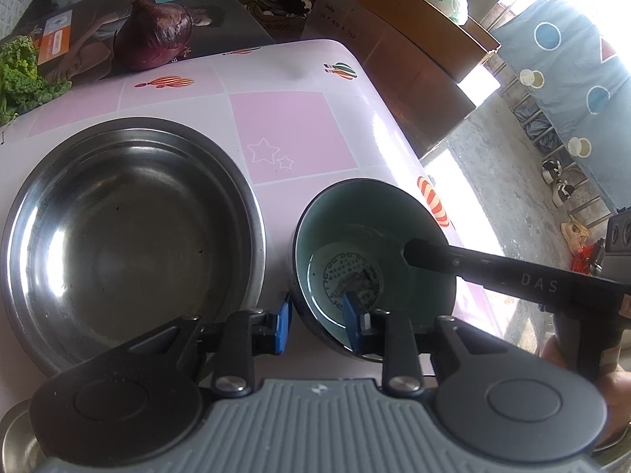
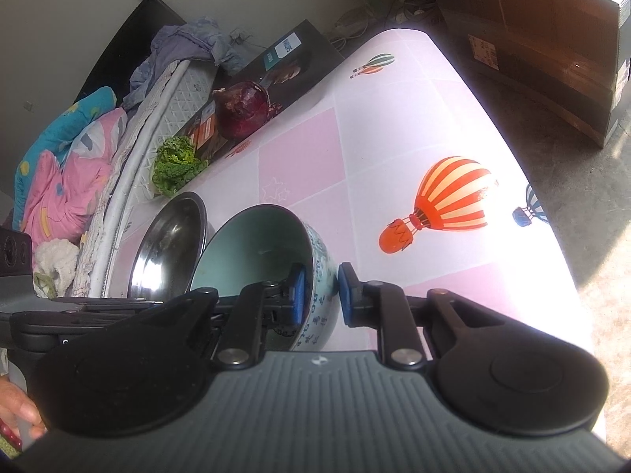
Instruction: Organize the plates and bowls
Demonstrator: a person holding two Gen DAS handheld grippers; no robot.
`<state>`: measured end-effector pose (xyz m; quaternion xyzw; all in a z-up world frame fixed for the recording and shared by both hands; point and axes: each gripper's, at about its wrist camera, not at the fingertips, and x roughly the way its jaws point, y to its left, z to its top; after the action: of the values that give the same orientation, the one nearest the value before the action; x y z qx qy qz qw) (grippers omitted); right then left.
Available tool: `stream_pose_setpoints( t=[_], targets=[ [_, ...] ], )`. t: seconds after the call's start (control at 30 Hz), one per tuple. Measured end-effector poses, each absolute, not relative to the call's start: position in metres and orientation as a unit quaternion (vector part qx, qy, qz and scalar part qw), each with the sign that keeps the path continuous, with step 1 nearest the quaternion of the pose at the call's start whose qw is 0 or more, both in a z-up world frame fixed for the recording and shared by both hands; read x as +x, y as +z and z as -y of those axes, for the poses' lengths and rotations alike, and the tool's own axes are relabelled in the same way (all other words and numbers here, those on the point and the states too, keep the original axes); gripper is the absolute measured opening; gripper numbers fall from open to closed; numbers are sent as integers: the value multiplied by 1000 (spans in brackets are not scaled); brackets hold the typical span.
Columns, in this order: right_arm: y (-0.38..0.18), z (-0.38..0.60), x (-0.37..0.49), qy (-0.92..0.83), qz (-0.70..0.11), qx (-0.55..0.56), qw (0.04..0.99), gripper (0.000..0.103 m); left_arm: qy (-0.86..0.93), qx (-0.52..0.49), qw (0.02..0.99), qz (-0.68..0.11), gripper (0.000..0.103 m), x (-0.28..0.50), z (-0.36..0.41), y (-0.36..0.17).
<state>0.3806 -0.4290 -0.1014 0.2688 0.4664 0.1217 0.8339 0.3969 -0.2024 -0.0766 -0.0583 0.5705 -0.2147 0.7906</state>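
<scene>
The ceramic bowl (image 1: 378, 236), pale green inside with blue lettering on its white outer wall, served as the landmark on the pink-checked counter (image 1: 292, 134). The steel bowl (image 1: 130, 236) sat just beside it, rims nearly touching. The left claw (image 1: 319, 319) straddled the ceramic bowl's near rim, one blue pad inside and one outside against the wall, clamped on it. The right claw (image 2: 321, 295) gripped the same bowl's opposite rim in the same way (its dark finger showed reaching into the bowl in the left wrist view). Beyond the ceramic bowl, at the counter's far edge, a red onion (image 1: 155, 35) rested on a dark printed box (image 1: 221, 12), with leafy greens (image 1: 23, 75) beside it.
</scene>
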Motion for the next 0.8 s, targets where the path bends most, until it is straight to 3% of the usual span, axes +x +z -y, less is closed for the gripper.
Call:
stream_pose_setpoints(
  t=[0.8],
  targets=[
    [-57, 431, 369, 113, -443, 258, 851, 16, -233, -76, 804, -542, 29, 385, 190, -44]
  ],
)
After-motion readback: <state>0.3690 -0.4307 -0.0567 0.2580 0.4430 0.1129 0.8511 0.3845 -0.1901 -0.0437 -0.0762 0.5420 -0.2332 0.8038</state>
